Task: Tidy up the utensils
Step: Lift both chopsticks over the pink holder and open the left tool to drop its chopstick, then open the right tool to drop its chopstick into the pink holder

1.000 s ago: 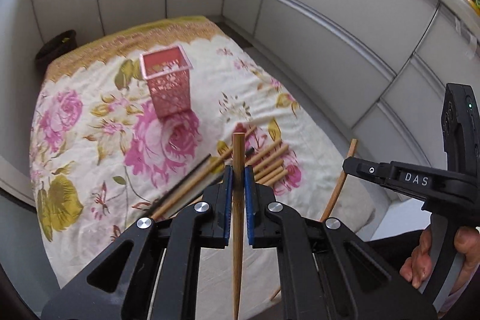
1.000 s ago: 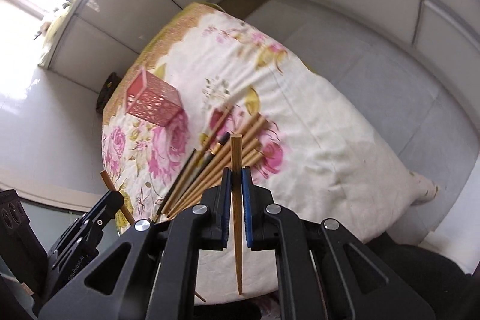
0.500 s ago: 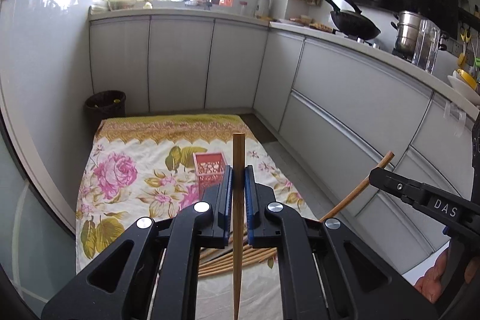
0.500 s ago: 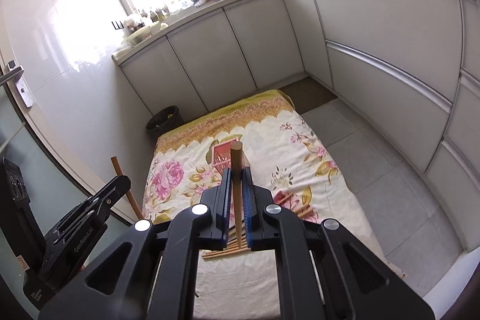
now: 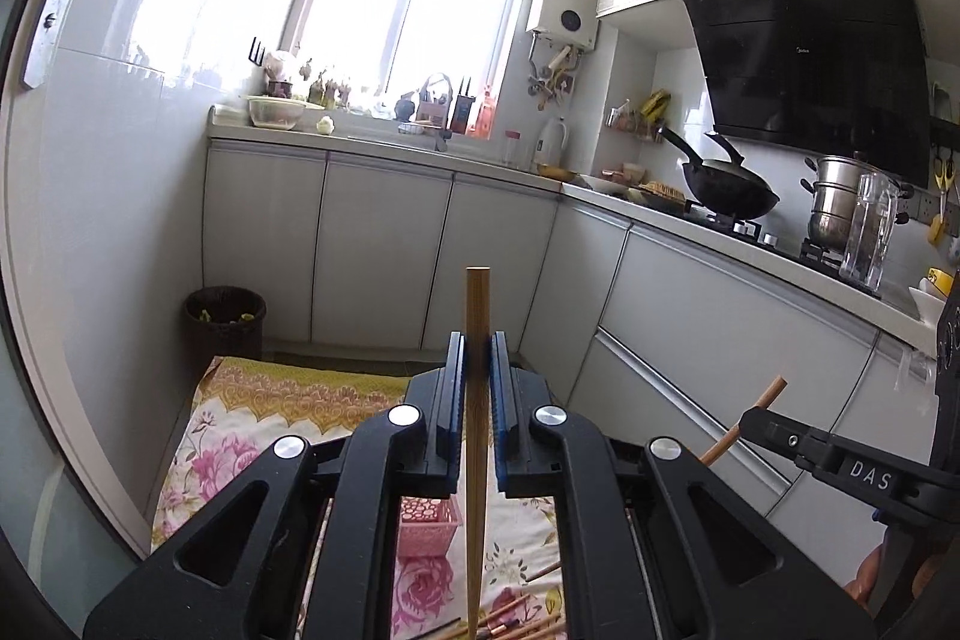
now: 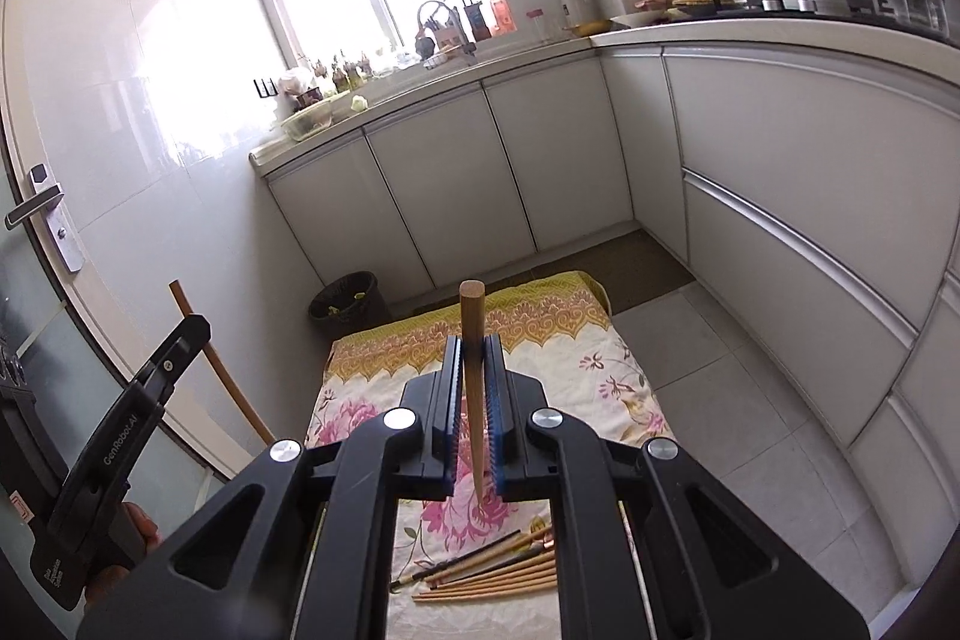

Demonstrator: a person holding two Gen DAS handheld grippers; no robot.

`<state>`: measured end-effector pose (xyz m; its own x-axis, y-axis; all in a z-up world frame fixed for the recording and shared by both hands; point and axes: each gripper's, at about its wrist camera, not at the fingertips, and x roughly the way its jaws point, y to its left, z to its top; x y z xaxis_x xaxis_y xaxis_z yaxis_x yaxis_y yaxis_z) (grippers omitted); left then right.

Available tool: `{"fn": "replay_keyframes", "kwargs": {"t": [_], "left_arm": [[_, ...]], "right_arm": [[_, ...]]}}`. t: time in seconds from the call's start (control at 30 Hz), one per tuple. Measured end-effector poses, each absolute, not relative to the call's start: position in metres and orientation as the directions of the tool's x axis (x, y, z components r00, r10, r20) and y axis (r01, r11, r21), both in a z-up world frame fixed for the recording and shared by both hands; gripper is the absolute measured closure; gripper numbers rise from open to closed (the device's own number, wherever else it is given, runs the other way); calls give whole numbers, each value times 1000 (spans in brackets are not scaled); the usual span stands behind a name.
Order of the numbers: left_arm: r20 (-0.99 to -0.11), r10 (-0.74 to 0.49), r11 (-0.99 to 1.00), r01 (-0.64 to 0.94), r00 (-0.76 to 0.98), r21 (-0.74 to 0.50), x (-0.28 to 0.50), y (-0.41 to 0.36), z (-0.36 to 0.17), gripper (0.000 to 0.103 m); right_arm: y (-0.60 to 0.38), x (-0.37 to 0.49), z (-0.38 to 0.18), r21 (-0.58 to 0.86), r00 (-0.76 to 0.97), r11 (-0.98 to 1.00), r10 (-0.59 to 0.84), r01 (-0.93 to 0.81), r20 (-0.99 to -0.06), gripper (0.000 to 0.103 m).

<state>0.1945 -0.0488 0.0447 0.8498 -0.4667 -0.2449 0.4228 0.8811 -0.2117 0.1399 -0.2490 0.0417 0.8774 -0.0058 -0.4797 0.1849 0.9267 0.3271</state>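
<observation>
1. Step in hand: the carry. The left gripper [image 5: 477, 370] is clenched on a wooden chopstick [image 5: 477, 316] that stands upright between its blue fingers [image 5: 454, 400], blunt end up. The right gripper [image 6: 474, 376] is likewise clamped on a second chopstick [image 6: 472, 322], its narrow tip hanging below the fingers [image 6: 494, 406].

2. Both grippers are held high above the floral cloth [image 6: 558, 340] spread on the kitchen floor, with each one visible at the edge of the other's view.

3. The pink mesh holder [image 5: 427, 523] stands on the cloth. In the left wrist view it shows through the gap under the left gripper, so it lies ahead of and below that gripper.

4. The remaining chopsticks [image 6: 492, 568] lie in a loose fan on the cloth, nearer to the person than the holder. By my reading most of the sorting is yet to be done.

5. The next move probably calls for lowering one gripper over the holder's open top, with the stick kept near vertical and tip down, then easing the fingers apart only once the tip is inside the rim.

6. Risk: the holder looks light, so a slanted entry could tip it over.
</observation>
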Motion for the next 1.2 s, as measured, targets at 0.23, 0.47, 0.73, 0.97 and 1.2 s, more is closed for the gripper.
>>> {"fn": "replay_keyframes", "kwargs": {"t": [0.23, 0.47, 0.73, 0.97, 1.2], "left_arm": [[-207, -454, 886, 413, 867, -213, 248, -66, 38, 96], [-194, -411, 905, 373, 891, -203, 308, -79, 2, 96], [-239, -387, 915, 340, 891, -215, 358, -88, -46, 96], [-277, -399, 911, 343, 874, -228, 374, -92, -73, 90], [-239, -398, 908, 343, 886, -239, 360, -77, -54, 63]], "right_arm": [[-254, 190, 42, 319, 888, 935, 8, 157, -459, 95], [-261, 241, 10, 313, 877, 936, 9, 162, -480, 95], [-266, 283, -27, 313, 858, 935, 20, 166, -514, 95], [-260, 295, -32, 319, 859, 935, 34, 153, -511, 95], [-251, 297, -29, 310, 863, 941, 38, 139, -503, 95]]}}
